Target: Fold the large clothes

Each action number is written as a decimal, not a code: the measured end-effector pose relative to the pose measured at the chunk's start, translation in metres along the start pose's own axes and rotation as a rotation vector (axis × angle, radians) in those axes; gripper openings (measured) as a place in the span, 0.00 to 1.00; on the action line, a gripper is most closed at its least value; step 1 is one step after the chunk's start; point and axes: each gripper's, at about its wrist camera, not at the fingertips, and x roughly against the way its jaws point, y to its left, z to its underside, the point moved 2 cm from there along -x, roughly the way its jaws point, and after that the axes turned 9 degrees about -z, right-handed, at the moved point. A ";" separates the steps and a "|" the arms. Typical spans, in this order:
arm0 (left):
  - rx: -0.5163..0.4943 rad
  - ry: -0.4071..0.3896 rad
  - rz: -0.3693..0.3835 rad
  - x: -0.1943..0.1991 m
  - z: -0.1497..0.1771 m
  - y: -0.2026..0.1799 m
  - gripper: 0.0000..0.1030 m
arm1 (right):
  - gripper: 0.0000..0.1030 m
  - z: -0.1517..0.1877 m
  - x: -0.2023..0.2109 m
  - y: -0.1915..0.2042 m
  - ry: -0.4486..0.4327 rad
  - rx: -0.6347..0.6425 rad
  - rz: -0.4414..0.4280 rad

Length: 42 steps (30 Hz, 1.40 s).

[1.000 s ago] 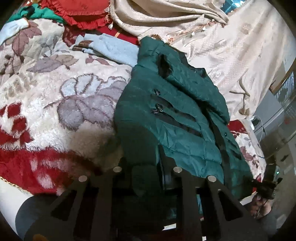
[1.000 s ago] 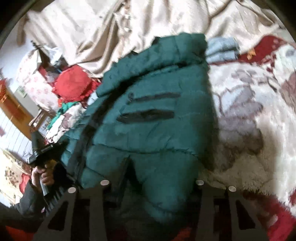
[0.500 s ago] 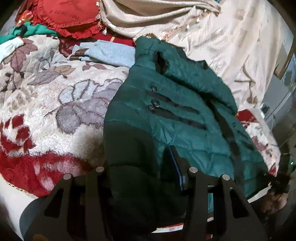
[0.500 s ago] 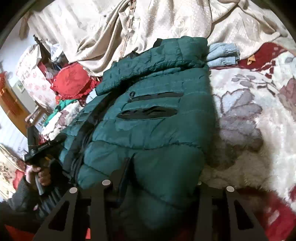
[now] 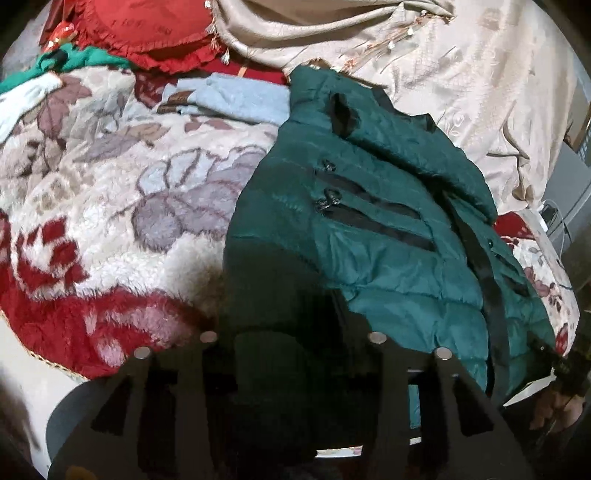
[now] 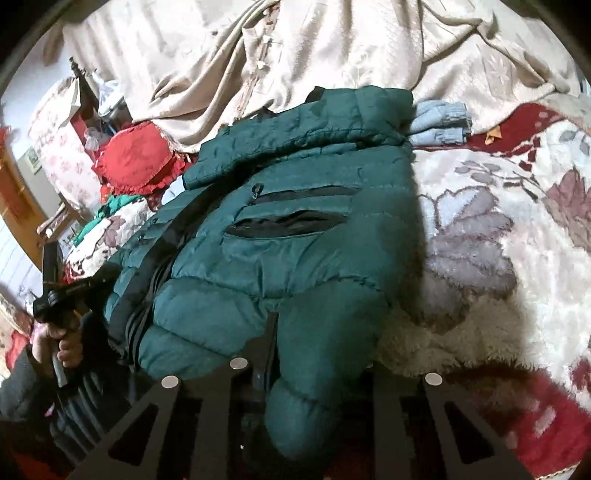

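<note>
A dark green puffer jacket [image 5: 388, 236] lies on a floral fleece blanket [image 5: 110, 206], its black zip pockets facing up. It also shows in the right wrist view [image 6: 295, 236]. My left gripper [image 5: 291, 354] has its jaws wide apart around the jacket's near hem, which bulges between them in shadow. My right gripper [image 6: 303, 373] likewise stands wide apart around the hem at the jacket's other near corner. I cannot tell whether either set of pads presses the fabric.
A folded light blue garment [image 5: 236, 103] lies beyond the jacket, next to a red frilled cushion [image 5: 147, 33] and a beige bedspread [image 6: 332, 51]. The blanket's near edge [image 5: 55, 365] drops off. The left gripper and the hand holding it [image 6: 59, 306] show at the right wrist view's left edge.
Both grippers' jaws have spread wider around the jacket's near hem. The jacket has moved back toward the far side and sits flatter on the blanket.
</note>
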 end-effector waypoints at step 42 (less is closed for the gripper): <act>-0.108 -0.137 -0.151 0.098 0.008 -0.013 0.15 | 0.17 -0.011 0.101 0.077 -0.115 0.044 0.147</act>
